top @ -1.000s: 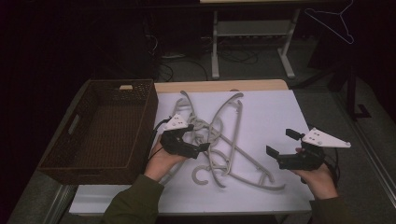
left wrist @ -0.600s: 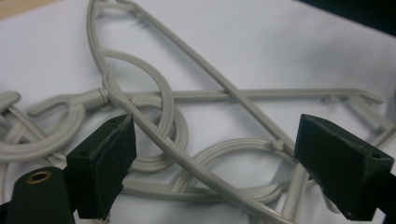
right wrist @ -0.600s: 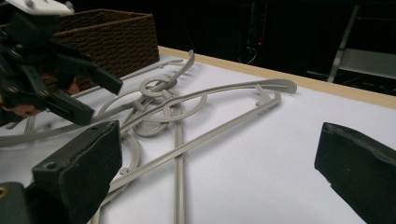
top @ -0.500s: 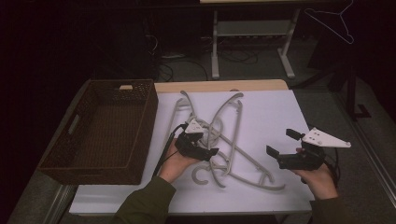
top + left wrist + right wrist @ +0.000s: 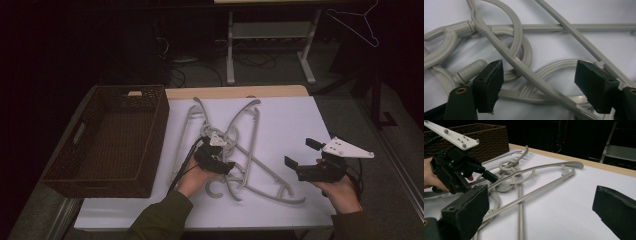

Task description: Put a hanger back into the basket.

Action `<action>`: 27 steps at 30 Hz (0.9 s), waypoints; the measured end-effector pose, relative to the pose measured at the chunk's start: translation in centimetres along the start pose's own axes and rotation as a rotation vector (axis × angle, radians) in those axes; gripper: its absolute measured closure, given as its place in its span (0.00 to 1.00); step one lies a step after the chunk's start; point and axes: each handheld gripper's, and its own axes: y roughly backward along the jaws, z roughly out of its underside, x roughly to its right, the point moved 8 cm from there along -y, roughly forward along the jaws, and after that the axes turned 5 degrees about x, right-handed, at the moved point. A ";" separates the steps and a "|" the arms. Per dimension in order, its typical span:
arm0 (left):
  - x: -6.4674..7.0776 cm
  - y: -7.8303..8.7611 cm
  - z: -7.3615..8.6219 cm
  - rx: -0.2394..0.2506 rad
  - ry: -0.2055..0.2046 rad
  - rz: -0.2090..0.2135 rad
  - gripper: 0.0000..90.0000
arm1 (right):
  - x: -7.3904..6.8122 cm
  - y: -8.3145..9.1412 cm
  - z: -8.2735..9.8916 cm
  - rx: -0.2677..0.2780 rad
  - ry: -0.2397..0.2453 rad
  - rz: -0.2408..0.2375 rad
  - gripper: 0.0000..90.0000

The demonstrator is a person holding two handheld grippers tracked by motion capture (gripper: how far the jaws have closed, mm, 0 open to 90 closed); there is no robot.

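The tangle of grey hangers [image 5: 235,150] lies at the centre of the white surface [image 5: 295,125], right of the wicker basket [image 5: 107,140]. The left gripper [image 5: 220,162] sits over the tangle at centre frame; its fingers [image 5: 489,83] have just been closing, straddling a hanger arm without pressing it. The right gripper [image 5: 300,155], lower right, holds its fingers apart, gripping nothing.

Table [image 5: 300,125], white top, wooden edge at 12 o'clock. Brown wicker basket [image 5: 145,150] at 9 o'clock. Tangled grey hangers [image 5: 250,135] at centre, perhaps three.
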 end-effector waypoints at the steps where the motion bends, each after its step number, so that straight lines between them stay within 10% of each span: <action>1: 0.0 -0.1 0.0 -0.005 0.001 -0.005 0.32 | 0.0 0.0 0.0 0.002 -0.002 0.000 0.01; 27: -0.3 -0.2 0.4 -0.074 -0.005 -0.077 0.61 | 0.1 0.1 -0.2 0.004 -0.010 0.011 0.01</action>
